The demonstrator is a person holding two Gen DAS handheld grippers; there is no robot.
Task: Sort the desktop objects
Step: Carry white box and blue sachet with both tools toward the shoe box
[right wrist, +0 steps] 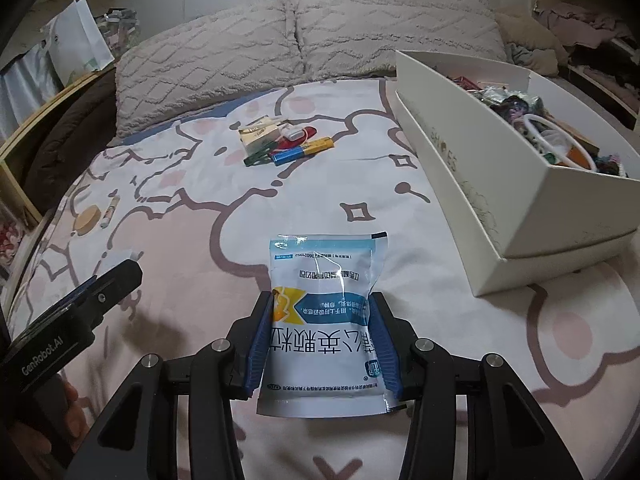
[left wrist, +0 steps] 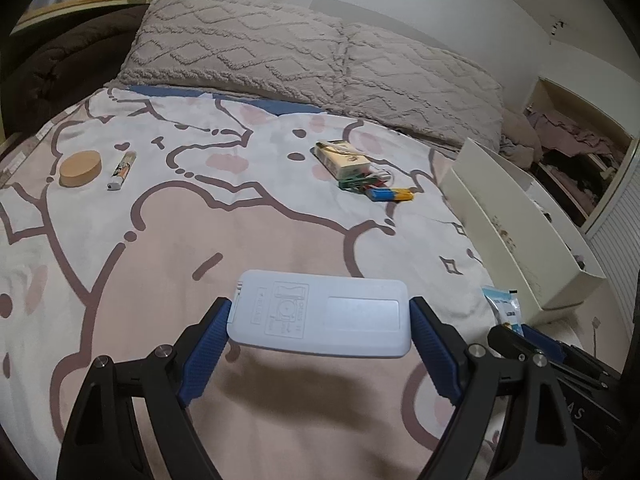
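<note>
Both tools clamped: left tool (left wrist: 320, 320) on flat white plastic remote (left wrist: 322, 316), right tool (right wrist: 324, 344) on white-blue printed sachet (right wrist: 326, 316), above the bed (left wrist: 160, 248).

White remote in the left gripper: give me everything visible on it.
The white remote is a flat, rounded-corner rectangle that looks like matte plastic. Its back faces up, showing an embossed battery diagram, a battery cover seam at the left end and a plain rectangular panel toward the right. It lies crosswise, roughly level, above the blanket, casting a shadow below. The left gripper clamps its two short ends with blue ribbed pads; nothing else touches it.
</note>
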